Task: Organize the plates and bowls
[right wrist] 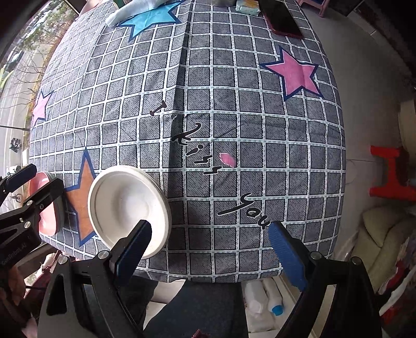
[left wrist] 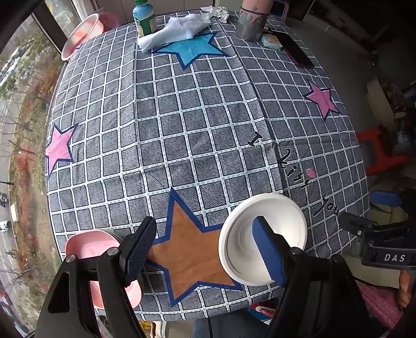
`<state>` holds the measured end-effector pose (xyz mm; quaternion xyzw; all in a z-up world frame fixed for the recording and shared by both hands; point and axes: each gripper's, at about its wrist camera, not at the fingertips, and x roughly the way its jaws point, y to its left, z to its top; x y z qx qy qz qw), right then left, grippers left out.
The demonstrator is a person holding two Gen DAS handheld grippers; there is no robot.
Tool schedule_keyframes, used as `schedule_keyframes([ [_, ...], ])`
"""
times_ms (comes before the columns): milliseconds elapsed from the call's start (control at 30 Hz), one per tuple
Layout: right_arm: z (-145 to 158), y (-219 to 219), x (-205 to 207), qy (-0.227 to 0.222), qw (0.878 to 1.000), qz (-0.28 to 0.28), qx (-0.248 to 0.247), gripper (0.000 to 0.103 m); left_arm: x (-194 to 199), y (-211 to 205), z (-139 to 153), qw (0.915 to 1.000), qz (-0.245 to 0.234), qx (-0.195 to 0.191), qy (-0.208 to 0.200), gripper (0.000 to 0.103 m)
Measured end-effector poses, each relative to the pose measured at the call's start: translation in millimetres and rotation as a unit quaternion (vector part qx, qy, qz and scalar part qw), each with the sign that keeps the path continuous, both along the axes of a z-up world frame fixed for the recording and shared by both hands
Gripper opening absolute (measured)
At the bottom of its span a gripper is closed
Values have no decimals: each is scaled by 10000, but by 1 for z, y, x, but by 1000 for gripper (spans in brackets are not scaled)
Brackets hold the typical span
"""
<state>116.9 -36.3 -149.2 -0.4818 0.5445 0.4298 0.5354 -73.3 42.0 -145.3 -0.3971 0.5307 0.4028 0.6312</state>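
Left wrist view: the left gripper [left wrist: 205,241] hangs over the near edge of the checked tablecloth [left wrist: 182,124], jaws wide and gripping nothing. Its fingers cover part of each dish. At 7 o'clock the pink bowl [left wrist: 88,249] is half hidden behind the black finger, and a grey-green rim shows under it; what that is cannot be made out. At 5 o'clock the white bowl [left wrist: 275,221] lies empty, partly behind the blue pad. At 11 o'clock a pink basin [left wrist: 83,33] is cut off by the table edge. The green bottle [left wrist: 144,18] at 12 o'clock loses its top to the frame.

Right wrist view: the right gripper [right wrist: 208,241] has wide, empty jaws. The white bowl [right wrist: 127,205] sits at 8 o'clock, its near rim behind the left finger. The pink bowl [right wrist: 45,205] at 9 o'clock is mostly masked by the left gripper [right wrist: 26,182].
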Motion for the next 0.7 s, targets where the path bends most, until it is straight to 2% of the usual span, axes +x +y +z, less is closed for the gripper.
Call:
schedule_keyframes([
  [433, -10, 2, 1, 258, 9995, -125, -97, 92, -4, 2, -1, 9999, 95, 6, 142, 79],
  [700, -15, 10, -4, 410, 9991, -10, -122, 92, -11, 3, -3, 9993, 241, -20, 287, 80],
])
